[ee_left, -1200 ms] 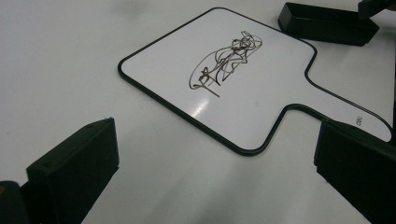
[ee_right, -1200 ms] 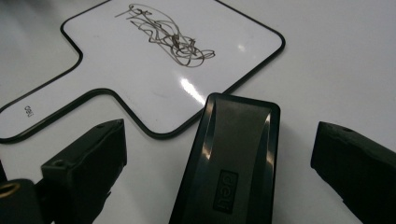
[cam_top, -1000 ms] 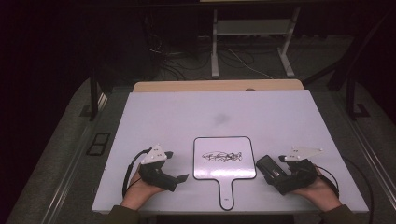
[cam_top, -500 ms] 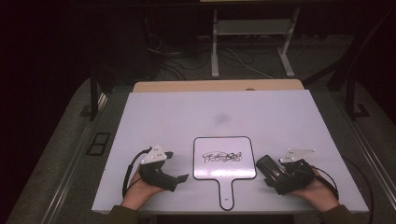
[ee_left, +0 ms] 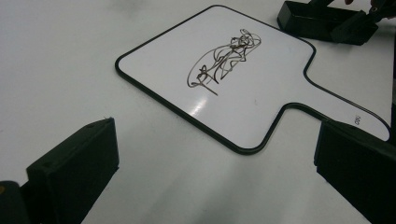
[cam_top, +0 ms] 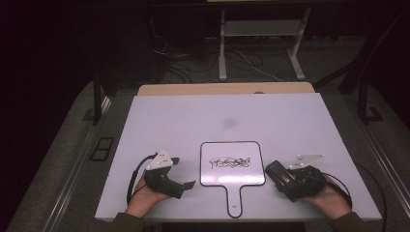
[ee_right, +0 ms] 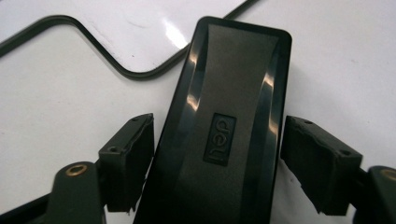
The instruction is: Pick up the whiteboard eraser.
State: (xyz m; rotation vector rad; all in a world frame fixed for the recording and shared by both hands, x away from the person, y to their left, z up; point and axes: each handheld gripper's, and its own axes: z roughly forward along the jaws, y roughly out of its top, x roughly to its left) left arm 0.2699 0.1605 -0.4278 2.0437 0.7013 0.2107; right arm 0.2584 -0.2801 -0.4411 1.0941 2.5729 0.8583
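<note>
Closing in, the right gripper (ee_right: 217,154) has just been drawing its jaws together around the black eraser (ee_right: 224,121), while both hands sit where they were and the board hasn't budged. In the right gripper view the jaws stand either side of the eraser's body, the left one at its edge, the right one with a thin sliver of white table visible between pad and eraser, so I'd call it a near-grip, not a clamp yet. The eraser lies flat on the table (cam_top: 159,125), just beside the right edge of the paddle-shaped whiteboard (cam_top: 232,164), which carries a black scribble (cam_top: 229,162).

Over on the other side, the left gripper (cam_top: 186,184) rests on the table with its jaws spread wide and nothing between them, pointing at the whiteboard.

To do this well, I'd say: finish the squeeze square across the eraser's long sides, mid-body, so it won't twist when lifted, then keep it level for wiping.

Count: two grippers, one eraser, one whiteboard, one scribble.
</note>
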